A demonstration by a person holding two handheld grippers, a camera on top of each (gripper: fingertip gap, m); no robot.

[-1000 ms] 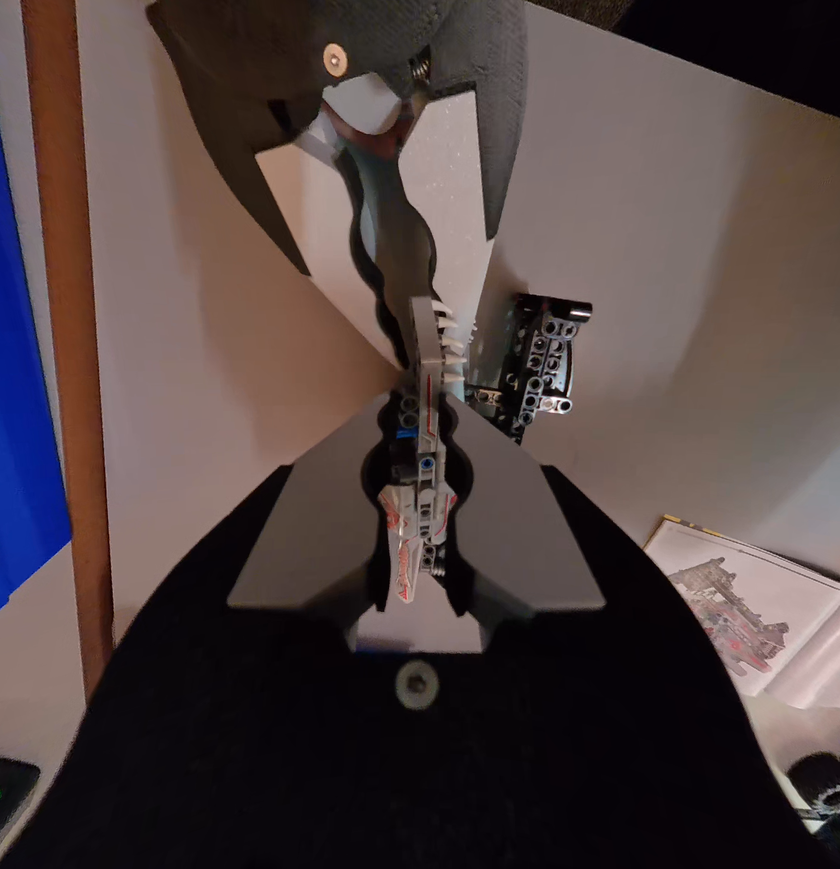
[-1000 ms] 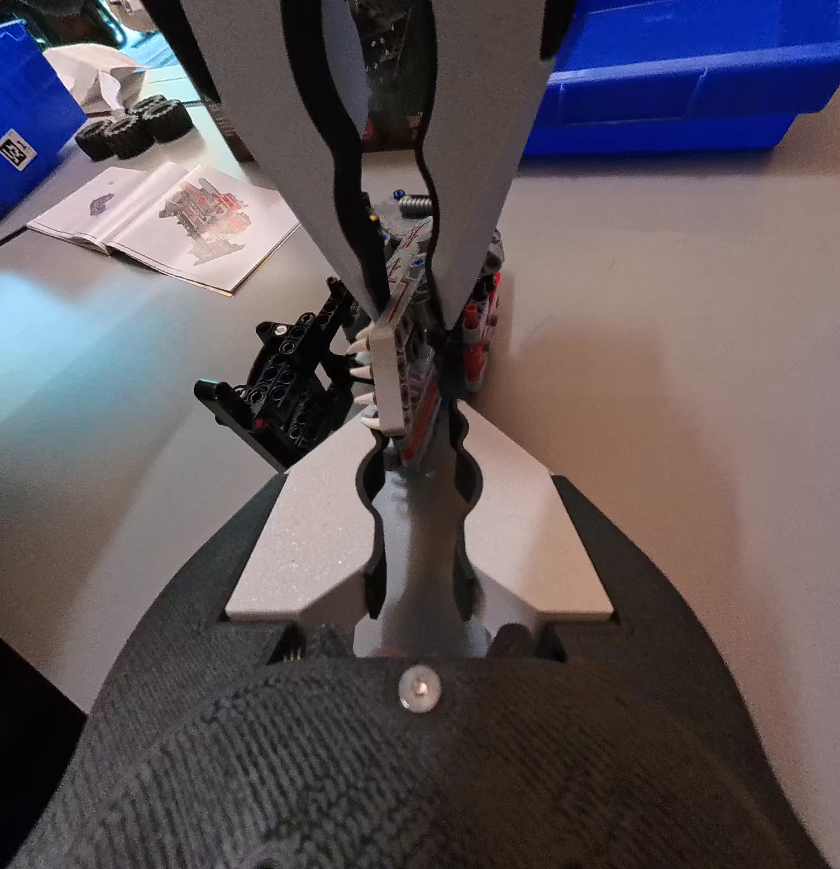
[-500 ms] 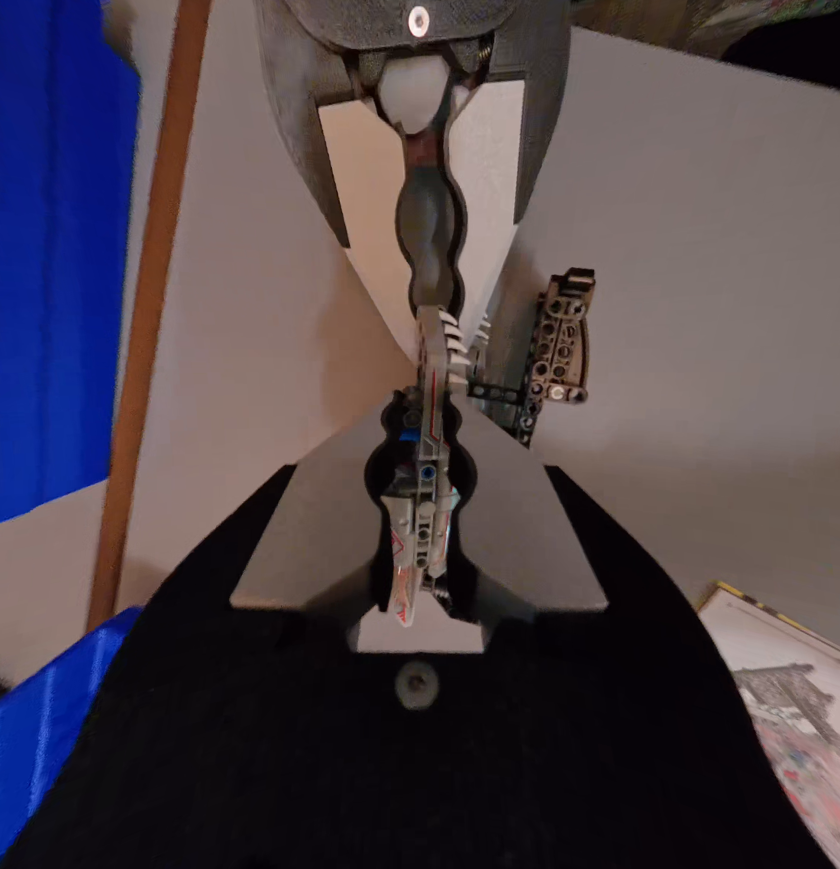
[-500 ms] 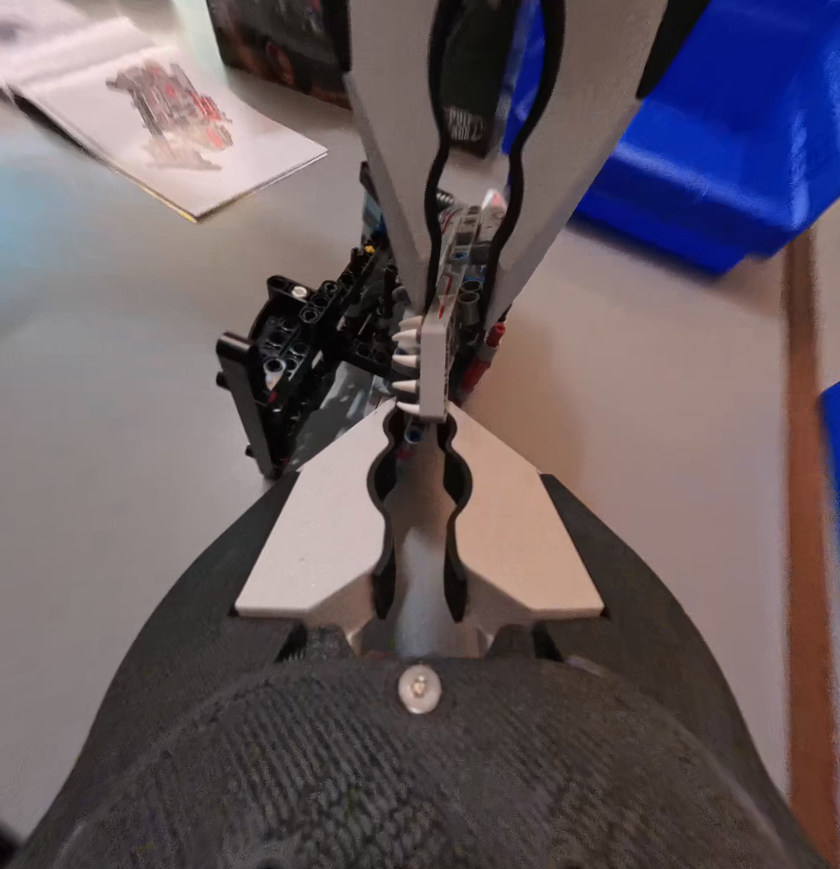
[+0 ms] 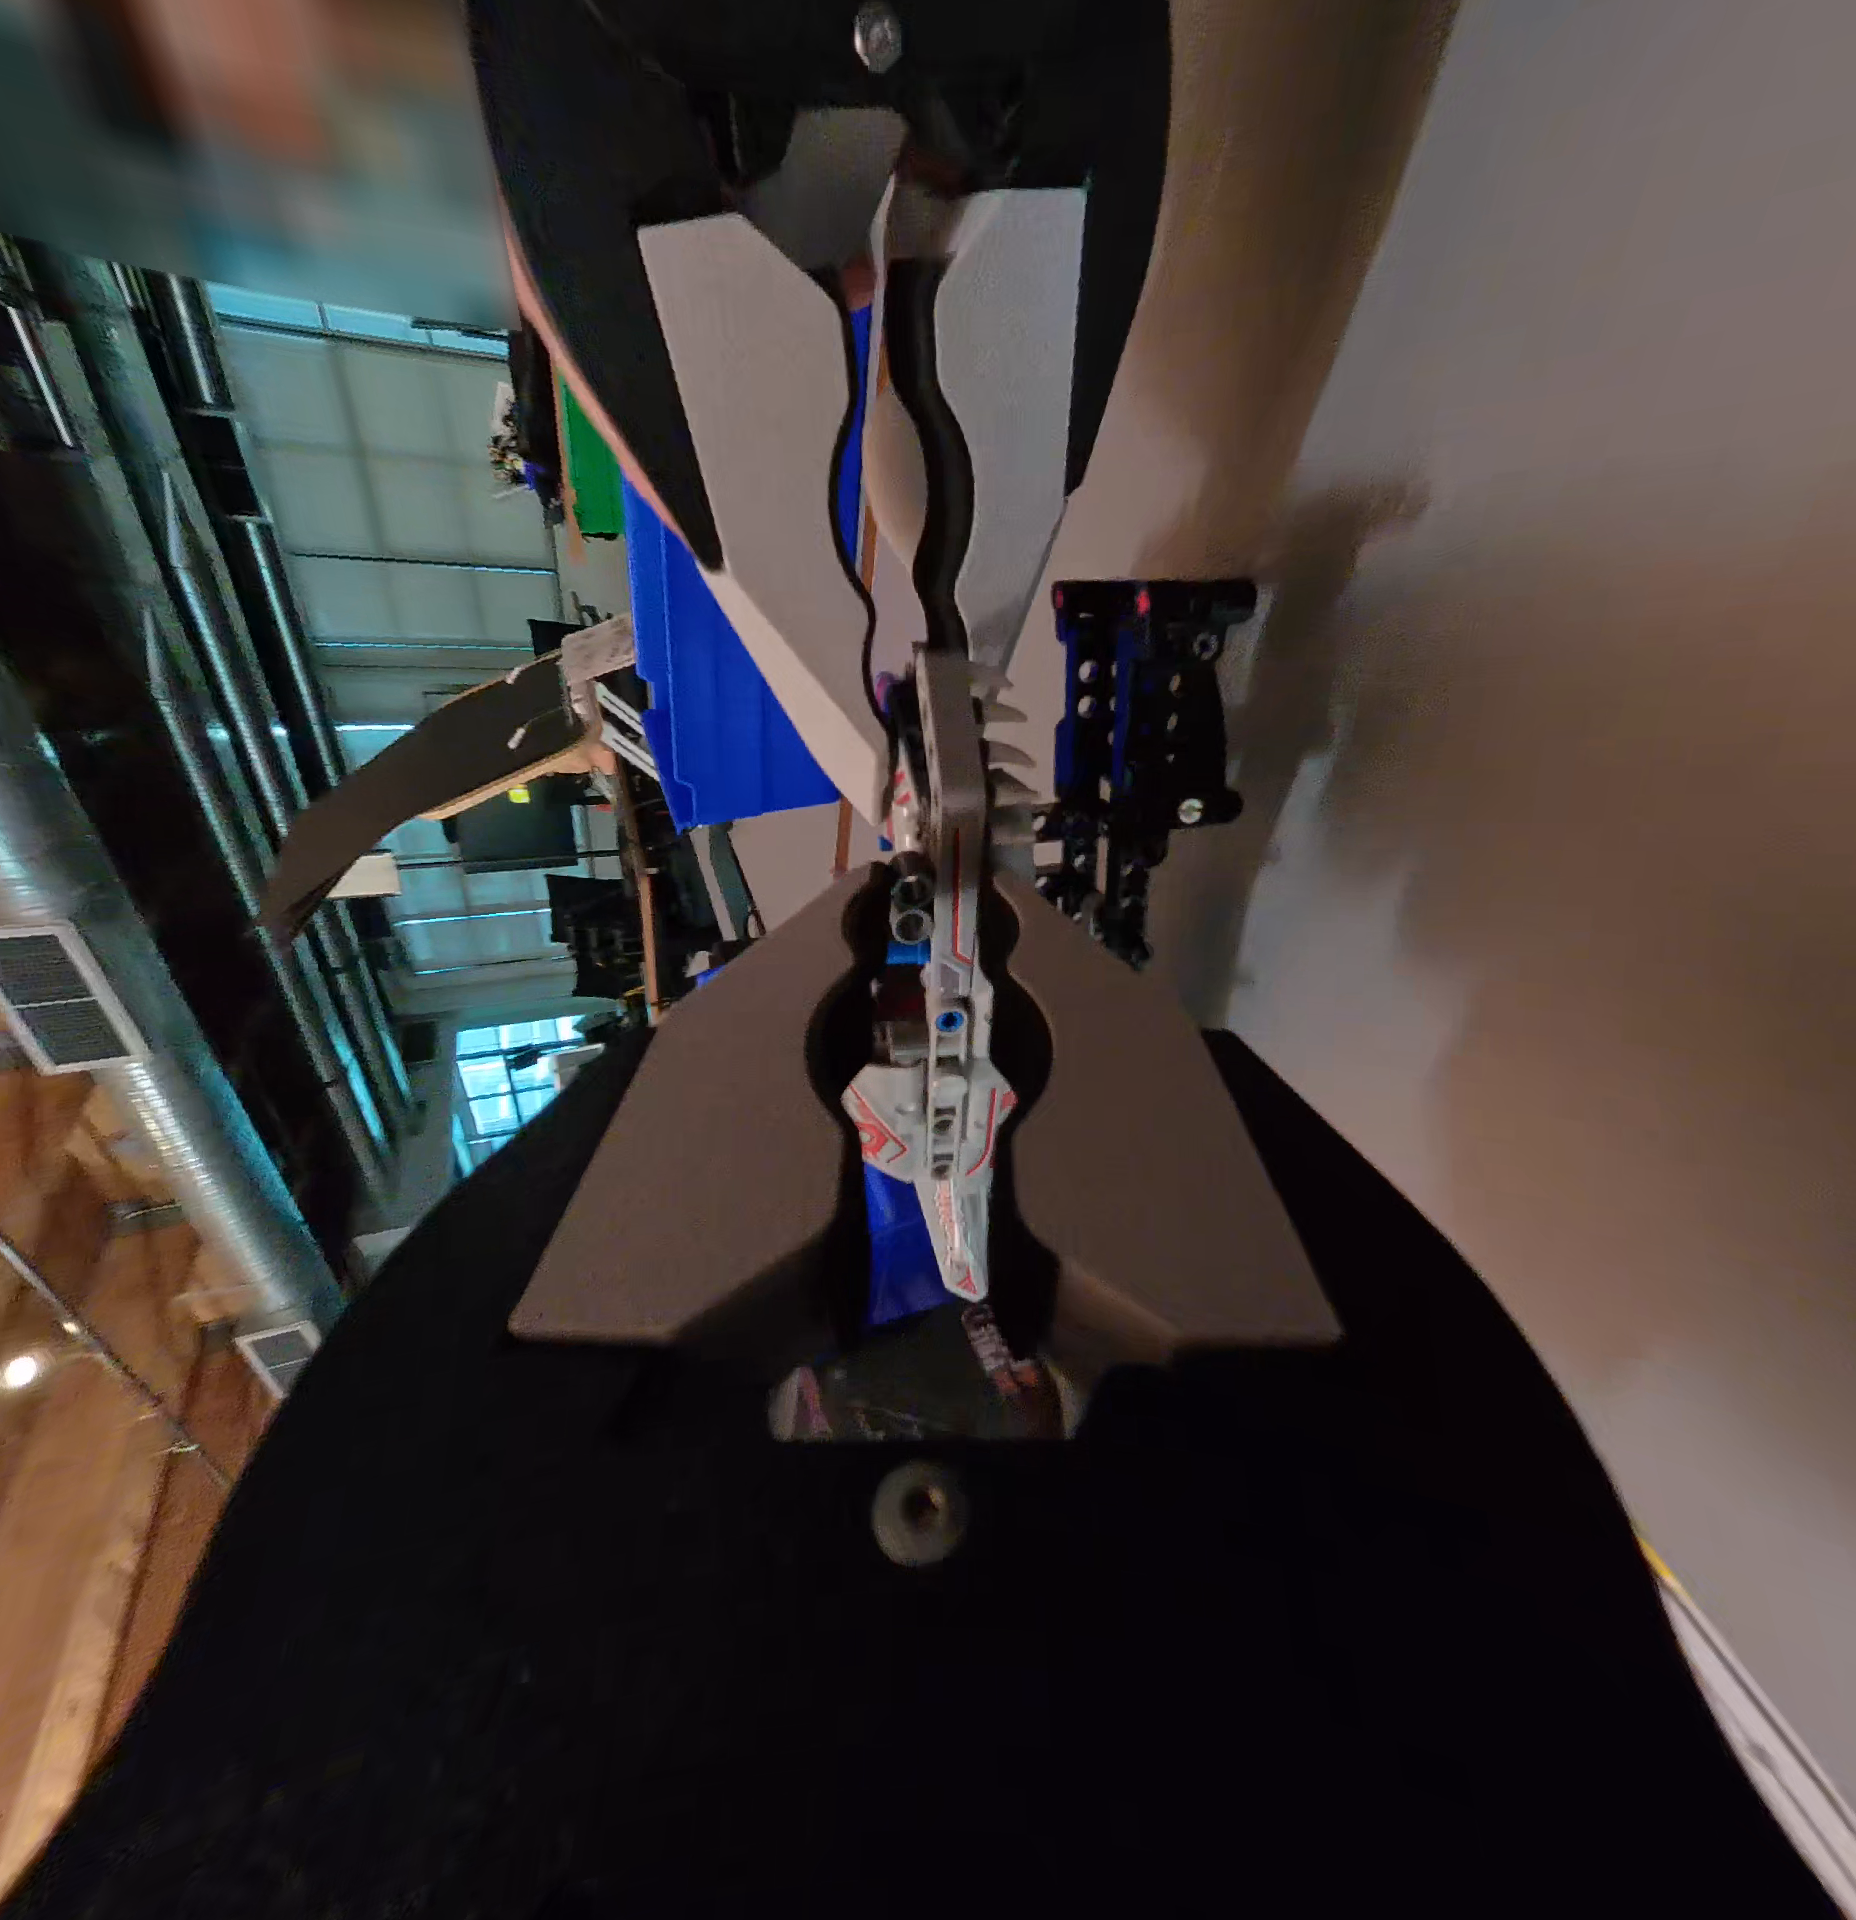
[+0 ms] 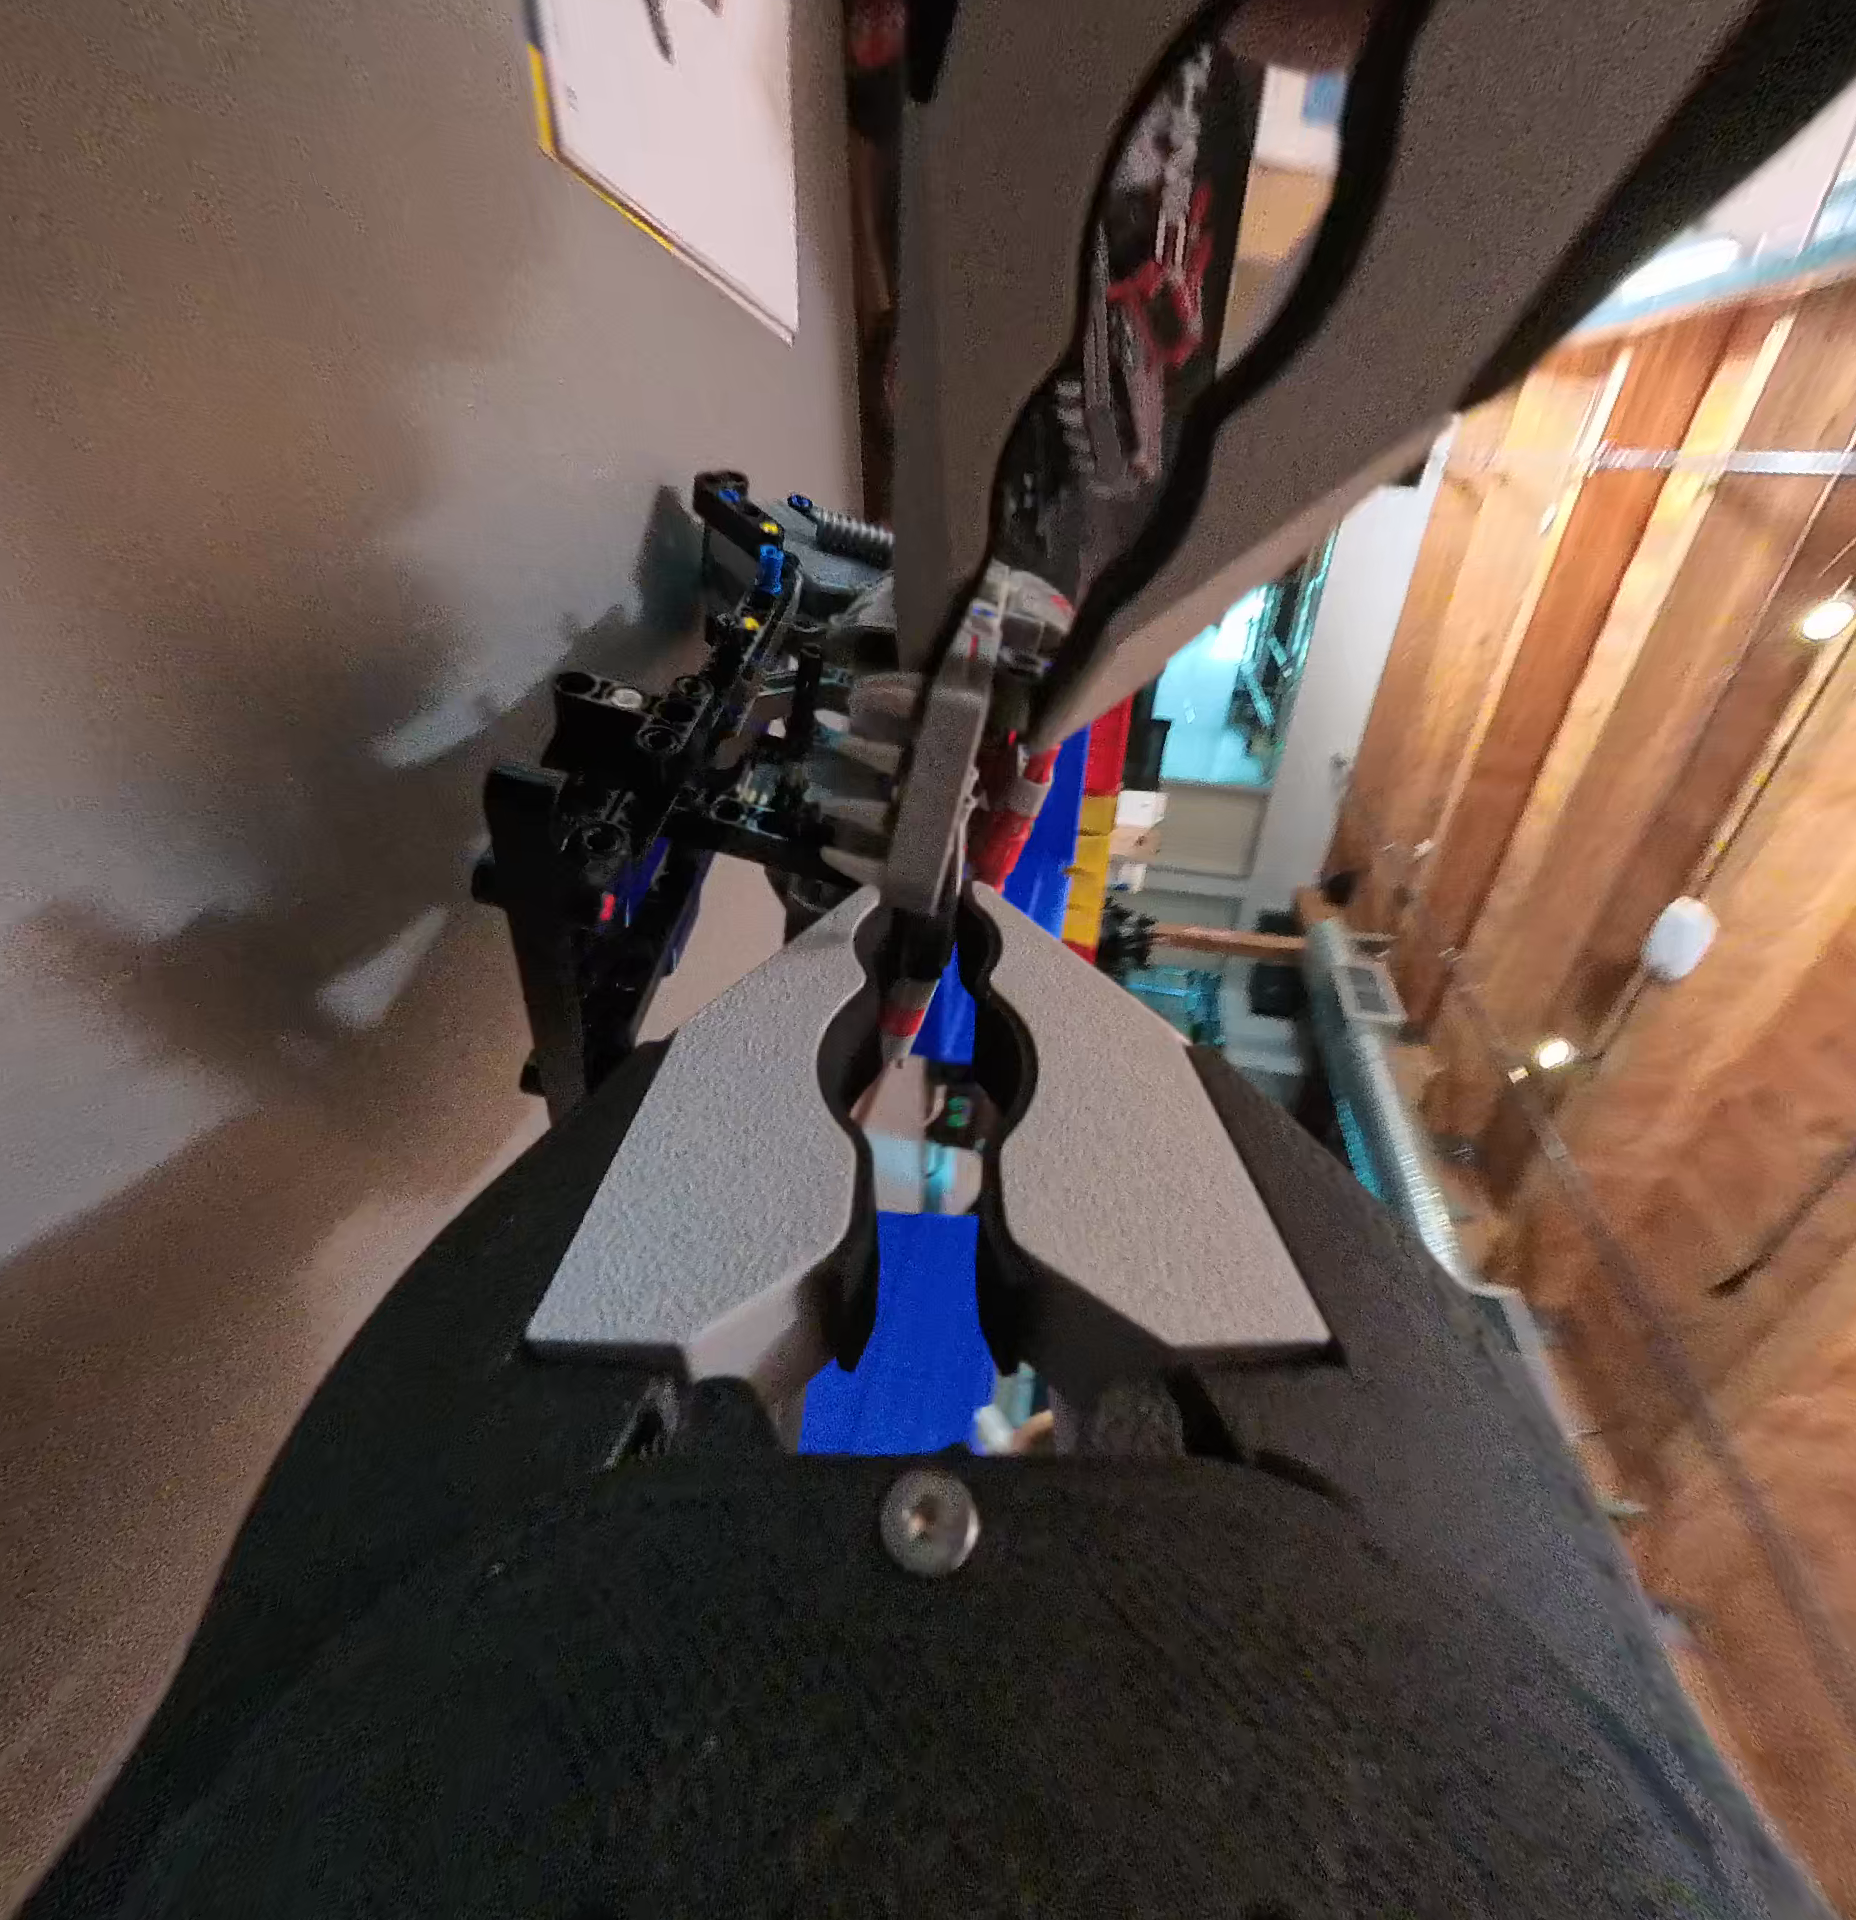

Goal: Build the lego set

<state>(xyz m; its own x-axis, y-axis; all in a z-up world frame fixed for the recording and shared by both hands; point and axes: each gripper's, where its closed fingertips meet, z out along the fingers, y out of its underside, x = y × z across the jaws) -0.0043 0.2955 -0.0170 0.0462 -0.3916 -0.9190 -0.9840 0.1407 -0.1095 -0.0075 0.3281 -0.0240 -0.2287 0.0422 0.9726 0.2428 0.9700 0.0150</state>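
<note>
The lego model is a grey panel with white teeth and red stripes (image 5: 950, 748), joined to a black technic frame (image 5: 1142, 727). My left gripper (image 5: 945, 894) is shut on the striped grey end of the panel. My right gripper (image 5: 934, 665) faces it from the top of the left wrist view. In the right wrist view my right gripper (image 6: 924, 904) is shut on the other end of the grey panel (image 6: 929, 790), and the black frame (image 6: 633, 769) hangs to its left. The left gripper (image 6: 991, 665) reaches in from above. The model is held between both grippers, beside the table.
The grey table (image 5: 1578, 727) stands on edge at the right of the left wrist view and at the left of the right wrist view (image 6: 228, 416). An instruction booklet (image 6: 695, 156) lies on it. A blue bin (image 5: 716, 707) and the room show behind. Only a small space, under 4 cm, lies between the two pairs of fingers.
Both grippers have rolled about a quarter turn together with the model. The table now looks upright and the room has come into view. Both grips have held.
</note>
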